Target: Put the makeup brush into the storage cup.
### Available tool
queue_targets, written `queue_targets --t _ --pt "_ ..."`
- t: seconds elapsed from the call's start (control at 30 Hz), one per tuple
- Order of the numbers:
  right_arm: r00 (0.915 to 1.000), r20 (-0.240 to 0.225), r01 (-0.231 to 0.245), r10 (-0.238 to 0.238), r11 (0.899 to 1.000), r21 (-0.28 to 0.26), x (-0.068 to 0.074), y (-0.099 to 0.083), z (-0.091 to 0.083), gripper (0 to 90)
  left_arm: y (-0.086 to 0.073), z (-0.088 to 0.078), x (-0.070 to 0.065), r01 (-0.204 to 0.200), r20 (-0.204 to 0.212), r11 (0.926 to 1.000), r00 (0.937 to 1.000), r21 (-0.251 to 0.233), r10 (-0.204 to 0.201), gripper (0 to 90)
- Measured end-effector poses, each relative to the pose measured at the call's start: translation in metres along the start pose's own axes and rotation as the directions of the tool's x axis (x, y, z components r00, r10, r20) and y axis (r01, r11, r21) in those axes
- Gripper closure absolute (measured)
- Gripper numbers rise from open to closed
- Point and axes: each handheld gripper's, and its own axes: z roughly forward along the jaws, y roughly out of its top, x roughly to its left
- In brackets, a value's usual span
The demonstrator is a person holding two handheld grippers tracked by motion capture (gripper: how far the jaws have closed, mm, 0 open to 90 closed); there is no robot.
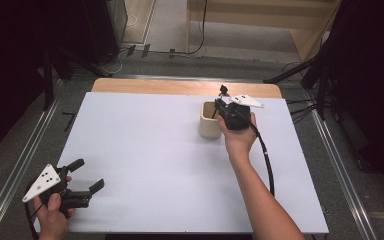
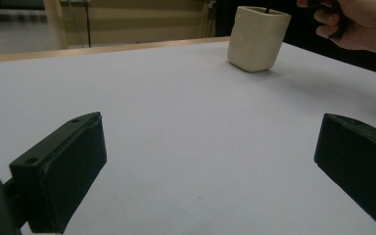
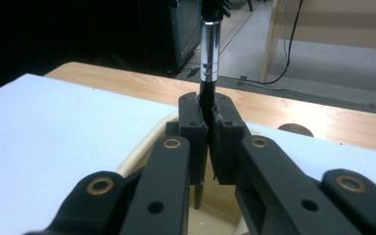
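A cream cup [image 1: 209,122] stands upright on the white table top [image 1: 145,150], right of its middle and towards the back. My right gripper [image 1: 220,106] hovers over the cup's mouth, shut on a thin brush [image 3: 209,49] with a silver ferrule and dark bristles on top. The brush stands upright, its dark lower end reaching down inside the cup [image 3: 142,147]. In the right gripper view the pads [image 3: 194,128] squeeze the handle just below the ferrule. My left gripper [image 1: 89,174] rests at the near left corner, open and empty, pointing towards the cup [image 2: 257,39].
A wooden strip [image 1: 180,86] runs along the table's far edge. The right gripper's cable [image 1: 266,160] trails back beside the forearm. Metal rails [image 1: 340,165] flank the table on the floor, with dark stands and cables beyond.
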Motion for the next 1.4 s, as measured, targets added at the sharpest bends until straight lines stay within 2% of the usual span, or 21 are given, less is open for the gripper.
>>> queue_targets --t 0.07,0.5,0.53,0.57,0.6,0.63,0.67,0.7,0.73,0.77,0.87,1.1,1.4 --pt "1.0000 0.008 0.002 -0.002 1.000 0.018 0.000 -0.003 0.002 87.1 0.000 0.000 0.000 0.000 0.000 1.0000 1.0000 0.000 0.000 0.0" --pt "0.9997 0.017 0.016 -0.017 0.999 0.049 0.000 -0.010 0.006 86.5 0.000 0.001 0.000 -0.003 0.000 1.0000 1.0000 0.004 0.003 0.0" --pt "0.9984 0.033 0.046 -0.046 0.999 0.001 0.002 -0.010 0.001 69.1 0.000 0.001 0.000 -0.002 -0.001 1.0000 1.0000 0.003 0.002 0.0" --pt "0.9976 0.045 0.053 -0.053 0.998 -0.013 0.004 -0.009 0.000 54.0 0.000 0.000 0.000 -0.002 0.000 1.0000 1.0000 0.003 0.002 0.0" --pt "0.9976 0.045 0.053 -0.053 0.998 -0.013 0.004 -0.009 0.000 54.0 0.000 0.000 0.000 0.000 0.000 1.0000 1.0000 0.003 0.000 0.0" --pt "0.9978 0.041 0.053 -0.051 0.998 -0.030 0.005 -0.008 -0.003 38.2 0.000 0.000 0.000 -0.001 0.000 1.0000 1.0000 0.004 0.001 0.0" --pt "0.9990 0.029 0.035 -0.033 0.998 -0.042 0.006 -0.005 -0.008 16.0 0.000 0.000 0.000 0.000 0.000 1.0000 1.0000 0.003 0.000 0.0" --pt "0.9990 0.029 0.035 -0.033 0.998 -0.042 0.006 -0.005 -0.008 16.0 0.000 0.000 0.000 0.000 0.000 1.0000 1.0000 0.003 0.000 0.0" --pt "0.9994 -0.001 0.035 -0.035 0.998 -0.053 0.006 -0.004 -0.012 8.3 0.000 0.000 0.000 -0.001 0.001 1.0000 1.0000 0.003 0.001 0.0" --pt "0.9994 -0.008 0.034 -0.034 0.998 -0.057 0.006 -0.003 -0.015 5.6 0.000 0.001 0.000 -0.002 0.000 1.0000 1.0000 0.003 0.002 0.0" --pt "0.9991 -0.025 0.034 -0.036 0.998 -0.058 0.006 -0.004 -0.023 0.4 0.000 0.001 -0.001 -0.002 0.001 1.0000 1.0000 0.005 0.002 0.0" --pt "0.9968 -0.057 0.053 -0.056 0.997 -0.052 0.006 -0.015 -0.038 0.0 0.000 0.002 -0.001 -0.005 0.005 1.0000 1.0000 0.008 0.005 0.0" --pt "0.9960 -0.064 0.059 -0.062 0.997 -0.053 0.002 -0.027 -0.054 0.0 0.000 0.003 -0.003 -0.004 0.006 1.0000 1.0000 0.008 0.004 0.0"
